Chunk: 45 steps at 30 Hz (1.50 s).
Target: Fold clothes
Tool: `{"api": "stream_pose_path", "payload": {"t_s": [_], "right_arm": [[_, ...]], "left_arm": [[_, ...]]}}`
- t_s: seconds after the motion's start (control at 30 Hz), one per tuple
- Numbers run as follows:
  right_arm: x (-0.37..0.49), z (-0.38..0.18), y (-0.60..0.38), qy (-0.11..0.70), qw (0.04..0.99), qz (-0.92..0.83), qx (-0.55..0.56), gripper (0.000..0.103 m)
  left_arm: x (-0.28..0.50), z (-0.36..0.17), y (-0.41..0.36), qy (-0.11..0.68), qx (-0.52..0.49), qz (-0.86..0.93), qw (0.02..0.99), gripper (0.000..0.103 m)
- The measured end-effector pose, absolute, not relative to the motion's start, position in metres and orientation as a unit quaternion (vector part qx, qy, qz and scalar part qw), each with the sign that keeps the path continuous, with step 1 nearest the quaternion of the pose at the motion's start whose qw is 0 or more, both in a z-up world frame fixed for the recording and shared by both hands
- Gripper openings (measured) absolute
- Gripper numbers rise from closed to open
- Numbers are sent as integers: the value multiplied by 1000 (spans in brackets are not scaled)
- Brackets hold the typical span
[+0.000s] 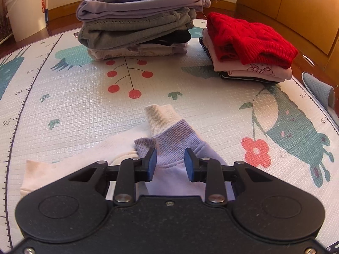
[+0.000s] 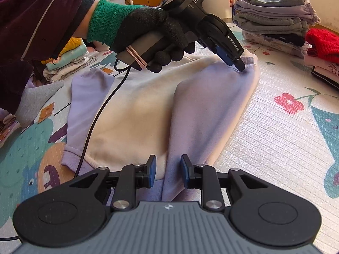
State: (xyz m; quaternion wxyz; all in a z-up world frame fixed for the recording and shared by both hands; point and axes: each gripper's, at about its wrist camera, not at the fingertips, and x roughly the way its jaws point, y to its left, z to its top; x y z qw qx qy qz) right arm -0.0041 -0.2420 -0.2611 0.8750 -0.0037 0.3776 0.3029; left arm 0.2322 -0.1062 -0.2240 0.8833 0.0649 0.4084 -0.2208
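A cream sweatshirt (image 2: 131,114) with lavender sleeves lies flat on the play mat (image 2: 264,139). One lavender sleeve (image 2: 201,110) is folded lengthwise over its body. In the left wrist view, my left gripper (image 1: 170,163) is open, its blue pads on either side of the lavender cuff (image 1: 173,141), with a cream cuff (image 1: 161,116) just beyond. The right wrist view shows that left gripper (image 2: 235,62) held by a gloved hand (image 2: 161,33), tips down on the cuff. My right gripper (image 2: 168,171) is open, low over the sleeve's near end, gripping nothing.
A tall stack of grey and lavender folded clothes (image 1: 135,19) and a shorter pile topped by a red knit (image 1: 250,42) stand at the mat's far side. More folded pastel clothes (image 2: 70,61) lie left. A black cable (image 2: 95,127) crosses the sweatshirt. A slipper (image 1: 317,91) sits off the mat.
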Motion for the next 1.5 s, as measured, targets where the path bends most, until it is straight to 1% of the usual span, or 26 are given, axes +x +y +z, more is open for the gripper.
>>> {"api": "stream_pose_path", "payload": {"t_s": [0.07, 0.1, 0.13, 0.2, 0.27, 0.33, 0.4, 0.43, 0.5, 0.6, 0.67, 0.73, 0.83, 0.93, 1.03, 1.07, 1.13, 1.27, 1.37, 1.47, 1.5], "right_arm": [[-7, -254, -245, 371, 876, 308, -2, 27], [-9, -250, -247, 367, 877, 309, -2, 27], [-9, -245, -250, 365, 879, 308, -4, 27], [-6, -235, -257, 358, 883, 304, -8, 27], [4, -221, -263, 348, 889, 297, -23, 27], [22, -201, -269, 337, 894, 295, -29, 27], [44, -172, -277, 325, 899, 294, -17, 28], [56, -155, -282, 319, 901, 295, -9, 28], [79, -120, -290, 310, 900, 305, 2, 33], [109, -65, -292, 308, 899, 311, -20, 34], [127, -24, -291, 312, 897, 310, -43, 33], [141, 13, -287, 317, 897, 302, -65, 33], [151, 57, -273, 340, 893, 278, -99, 33], [151, 78, -255, 359, 890, 259, -112, 33], [153, 66, -229, 376, 882, 249, -138, 30], [156, 52, -223, 388, 877, 240, -147, 30], [162, 9, -215, 425, 868, 213, -146, 30], [157, -90, -213, 491, 849, 172, -95, 24], [133, -166, -214, 517, 838, 160, -65, 20], [121, -214, -208, 542, 821, 154, -96, 15], [120, -221, -208, 540, 821, 160, -93, 15]], "left_arm": [[216, -212, -88, 408, 48, -197, 890, 28], [205, -206, -77, 412, 38, -185, 892, 30], [195, -201, -67, 415, 28, -172, 893, 38], [174, -192, -47, 423, 11, -148, 894, 47], [153, -184, -28, 430, -7, -124, 894, 49], [131, -176, -9, 437, -25, -100, 894, 55], [110, -169, 11, 447, -49, -75, 890, 58], [102, -167, 20, 452, -64, -63, 888, 58], [87, -164, 37, 458, -91, -40, 883, 59], [66, -158, 59, 455, -134, -12, 880, 58], [53, -153, 68, 442, -155, -12, 884, 56], [43, -151, 70, 431, -164, -18, 887, 50], [42, -157, 65, 430, -198, -33, 880, 48], [45, -168, 52, 425, -233, -55, 873, 48], [53, -189, 38, 432, -284, -68, 853, 48], [57, -197, 34, 435, -302, -69, 845, 48], [66, -212, 27, 439, -334, -72, 831, 48], [98, -236, 16, 448, -361, -90, 813, 48], [114, -250, 17, 453, -370, -105, 804, 47], [130, -264, 19, 456, -379, -119, 796, 47], [136, -269, 20, 458, -382, -124, 793, 44]]}}
